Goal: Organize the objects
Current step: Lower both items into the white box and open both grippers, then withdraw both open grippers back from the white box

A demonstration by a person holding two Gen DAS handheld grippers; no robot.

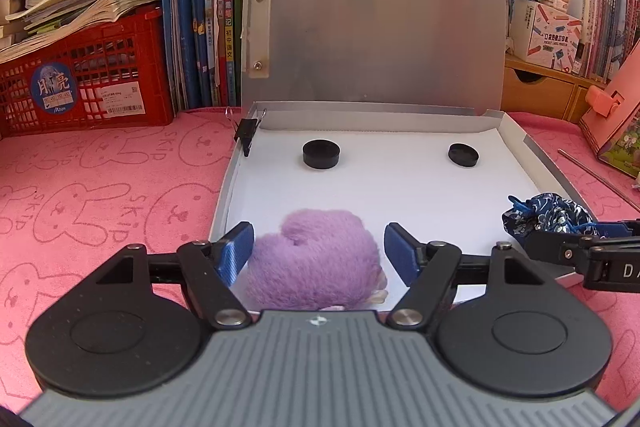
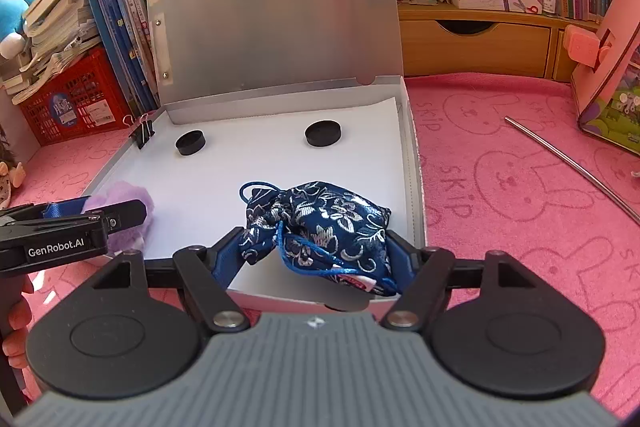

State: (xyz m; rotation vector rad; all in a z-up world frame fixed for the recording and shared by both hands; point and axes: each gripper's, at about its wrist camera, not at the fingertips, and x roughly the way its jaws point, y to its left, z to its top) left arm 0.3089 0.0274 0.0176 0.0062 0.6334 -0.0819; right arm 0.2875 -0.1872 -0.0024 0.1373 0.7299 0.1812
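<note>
One open file box (image 1: 532, 143) lies on the pink towel (image 1: 100, 187) with rabbit prints, and its silver lid (image 1: 376, 35) stands up against the row of books (image 1: 200, 7). Inside the box there is a white sheet of paper (image 1: 380, 187), and on it I count two black round discs: the left disc (image 1: 321, 154) and the right disc (image 1: 463, 155), well apart from each other near the far wall. One black binder clip (image 1: 247, 135) is fixed on the left wall of the box, at the far corner. The left gripper (image 1: 319, 251) is open wide, and one purple fluffy toy (image 1: 316, 259) lies between its two blue pads (image 1: 236, 251) on the near left part of the paper; a gap shows at each side, so the toy is not squeezed. The right gripper (image 2: 314, 251) has its fingers on both sides of one dark blue drawstring pouch (image 2: 320, 223) with a silver flower pattern, at the near right part of the box. The pouch fills the space between the fingers and seems to touch them, so the gripper appears to be holding it. Outside the box, one thin metal rod (image 2: 568, 163) lies on the towel at the right, and one red plastic basket (image 1: 88, 79) with papers stands at the left.
</note>
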